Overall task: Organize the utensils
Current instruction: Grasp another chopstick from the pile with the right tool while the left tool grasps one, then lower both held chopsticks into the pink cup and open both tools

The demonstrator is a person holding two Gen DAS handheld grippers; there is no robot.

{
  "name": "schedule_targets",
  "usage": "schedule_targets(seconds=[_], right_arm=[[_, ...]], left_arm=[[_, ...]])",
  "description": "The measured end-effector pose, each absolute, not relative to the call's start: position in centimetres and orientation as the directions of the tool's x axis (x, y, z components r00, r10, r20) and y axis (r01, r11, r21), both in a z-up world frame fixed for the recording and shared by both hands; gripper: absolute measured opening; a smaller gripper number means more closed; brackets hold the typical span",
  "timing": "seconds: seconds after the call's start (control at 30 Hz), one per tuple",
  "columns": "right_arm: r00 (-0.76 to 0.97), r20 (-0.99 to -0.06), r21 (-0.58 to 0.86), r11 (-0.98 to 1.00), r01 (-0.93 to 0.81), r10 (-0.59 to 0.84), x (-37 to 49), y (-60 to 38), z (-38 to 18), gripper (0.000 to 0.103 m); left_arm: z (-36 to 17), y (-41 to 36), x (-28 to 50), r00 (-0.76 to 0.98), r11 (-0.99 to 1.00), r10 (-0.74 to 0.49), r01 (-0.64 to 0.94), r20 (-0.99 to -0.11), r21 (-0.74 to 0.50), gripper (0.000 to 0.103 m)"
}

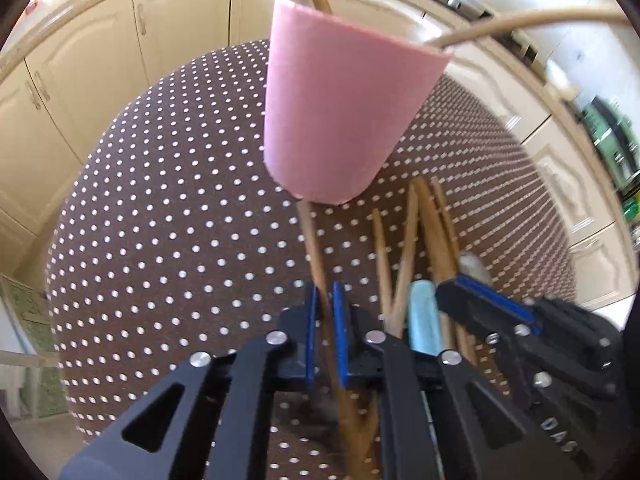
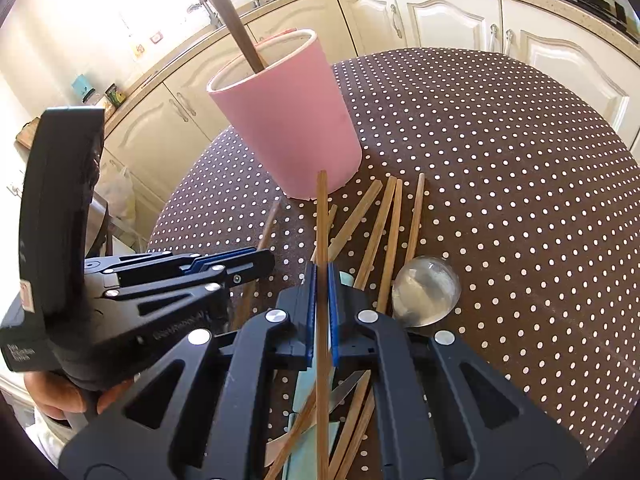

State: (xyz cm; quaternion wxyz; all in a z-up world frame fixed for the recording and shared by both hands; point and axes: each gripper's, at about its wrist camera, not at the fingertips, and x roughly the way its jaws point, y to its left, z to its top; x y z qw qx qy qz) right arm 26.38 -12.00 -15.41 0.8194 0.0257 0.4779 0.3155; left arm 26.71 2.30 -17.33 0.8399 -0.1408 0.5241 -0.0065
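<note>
A pink cup (image 1: 340,112) (image 2: 288,120) stands on the dotted tablecloth with a dark utensil handle (image 2: 236,32) sticking out of it. My left gripper (image 1: 324,316) is shut on a wooden chopstick (image 1: 310,240) whose far end lies at the cup's base. My right gripper (image 2: 320,300) is shut on another chopstick (image 2: 322,220), which points up at the cup. The left gripper (image 2: 260,260) shows at the left of the right wrist view, the right gripper (image 1: 452,288) at the right of the left wrist view. Several loose chopsticks (image 2: 384,232) (image 1: 400,260) lie between them.
A clear spoon (image 2: 426,292) rests right of the chopsticks. A light blue handle (image 1: 424,320) and a knife blade (image 2: 344,392) lie under the pile. A pale stick (image 1: 520,20) reaches the cup's rim from the right. Cream cabinets (image 2: 440,12) ring the round table (image 2: 520,160). A hand (image 2: 60,396) holds the left gripper.
</note>
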Motion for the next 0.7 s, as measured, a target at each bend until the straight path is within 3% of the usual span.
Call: schedule_targets(seconds=[0.33,0.7], right_arm=[[0.452,-0.693,0.335,0.806,-0.488,0.562,23.9,-13.5,-12.0,0.006],[0.646,-0.523,0.283,0.828,-0.484,0.556,22.6,-15.3,-5.1,0.006]], left_arm=[[-11.4,3.3,21.9,0.691,0.95,-0.166,-0.08,-0.704,-0.302,0.006],[-3.0,5.4,17.7,0.886,0.952,-0.1,-0.047,-0.454,-0.301,0.006]])
